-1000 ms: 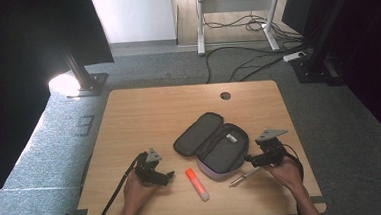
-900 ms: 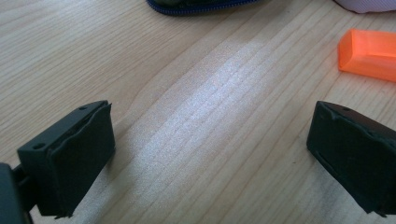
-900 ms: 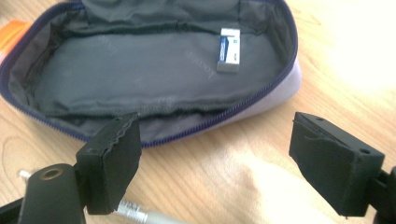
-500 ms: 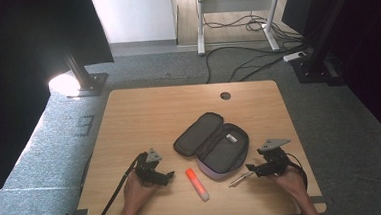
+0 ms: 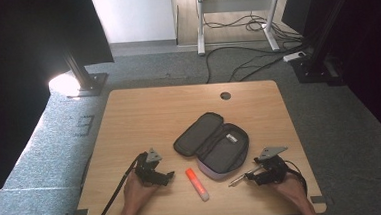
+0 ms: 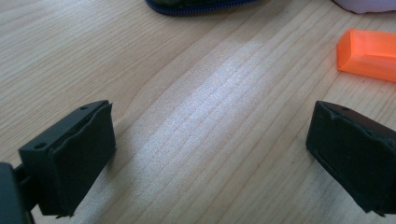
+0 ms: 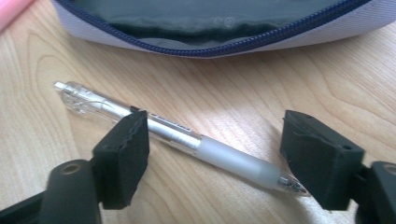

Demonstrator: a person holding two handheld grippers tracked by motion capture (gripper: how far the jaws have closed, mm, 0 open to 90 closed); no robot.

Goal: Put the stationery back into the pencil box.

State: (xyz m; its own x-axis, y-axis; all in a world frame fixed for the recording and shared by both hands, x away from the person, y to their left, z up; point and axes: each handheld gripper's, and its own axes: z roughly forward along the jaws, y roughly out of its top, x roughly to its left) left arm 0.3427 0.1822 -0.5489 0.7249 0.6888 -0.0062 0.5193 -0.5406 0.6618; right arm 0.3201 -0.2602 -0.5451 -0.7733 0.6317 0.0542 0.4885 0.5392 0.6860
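The right gripper (image 7: 212, 158) sits low over the table (image 7: 289, 88) with its jaws spread wide and nothing clamped. A clear pen (image 7: 177, 135) lies flat on the wood between them, slanting across the gap: its clear barrel end passes behind the left jaw and sticks out beyond it, while its frosted grip and metal tip reach toward the right jaw, the tip stopping just short of it. Neither jaw presses on the pen, as far as the right gripper view shows. Just past the jaws lies the open case (image 7: 210, 28), its blue zip edge and dark lining facing the gripper.

The left gripper (image 6: 210, 158) also has its jaws wide apart, holding nothing, with bare wood between them. Ahead of its right jaw, near but not touching, lies the orange marker (image 6: 369, 53). Farther ahead, the case edge crosses the top of the left gripper view.

In the high view the case (image 5: 212, 145) lies open near the table middle, the marker (image 5: 196, 184) just in front of it. The left gripper (image 5: 166, 177) points toward the marker, and the right gripper (image 5: 255, 173) rests at the pen (image 5: 242, 177), beside the case's near corner. A hand (image 5: 138, 193) grips the left gripper
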